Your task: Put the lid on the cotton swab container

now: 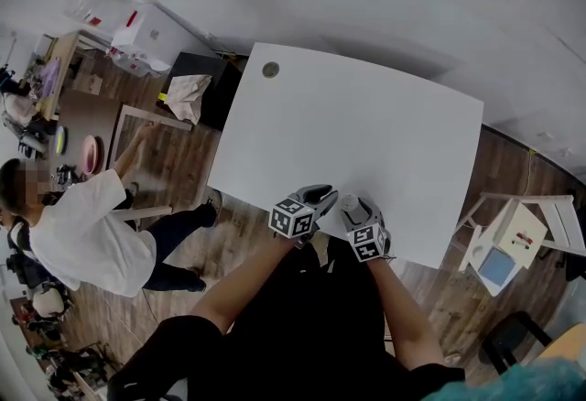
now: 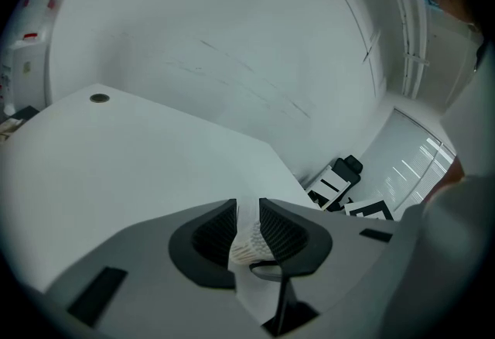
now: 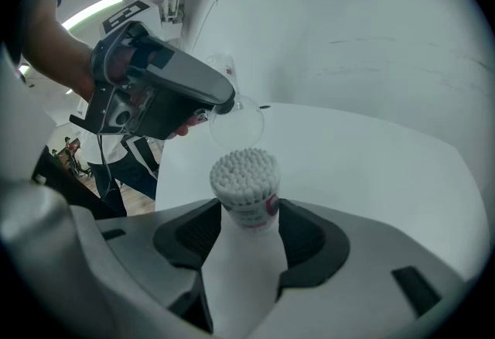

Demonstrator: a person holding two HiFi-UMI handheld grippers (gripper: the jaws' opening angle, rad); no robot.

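Note:
The cotton swab container [image 3: 246, 183] is a small clear tub packed with white swabs, its top uncovered. My right gripper [image 3: 246, 215] is shut on its body and holds it upright over the white table [image 3: 371, 152]. Just beyond and above the tub, my left gripper [image 3: 224, 107] grips the round clear lid [image 3: 237, 122] by its edge. In the left gripper view the lid's rim [image 2: 261, 265] sits between the narrow-set jaws of the left gripper [image 2: 247, 225], with swab tips showing through it. From the head view both grippers, left [image 1: 322, 200] and right [image 1: 355, 209], meet at the table's near edge around the container [image 1: 349, 203].
The white table [image 1: 366, 134] has a round cable hole [image 1: 270, 70] at its far left corner. A person in a white shirt [image 1: 82, 230] bends over on the wooden floor to the left. A black cabinet [image 1: 197, 83] stands by the table; a small white stand [image 1: 515, 234] is at right.

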